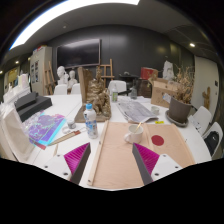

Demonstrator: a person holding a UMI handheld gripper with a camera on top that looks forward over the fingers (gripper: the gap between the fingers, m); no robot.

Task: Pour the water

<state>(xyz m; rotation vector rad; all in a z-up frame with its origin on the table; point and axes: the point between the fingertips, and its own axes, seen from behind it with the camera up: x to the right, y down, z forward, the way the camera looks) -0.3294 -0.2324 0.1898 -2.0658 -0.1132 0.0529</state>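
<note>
A clear water bottle point(91, 122) with a blue label and white cap stands upright on the table, beyond my left finger. A white cup point(134, 131) sits to its right, just beyond my right finger. My gripper point(112, 162) hovers over a tan board point(115, 158), open, with nothing between its magenta pads point(149, 158). The bottle and cup are both well ahead of the fingertips.
A colourful book point(45, 128) lies to the left of the bottle. A grey tray point(137, 109) sits behind the cup, with a dark bowl point(181, 110) further right. White chairs point(12, 135) flank the table. Shelves and clutter fill the room behind.
</note>
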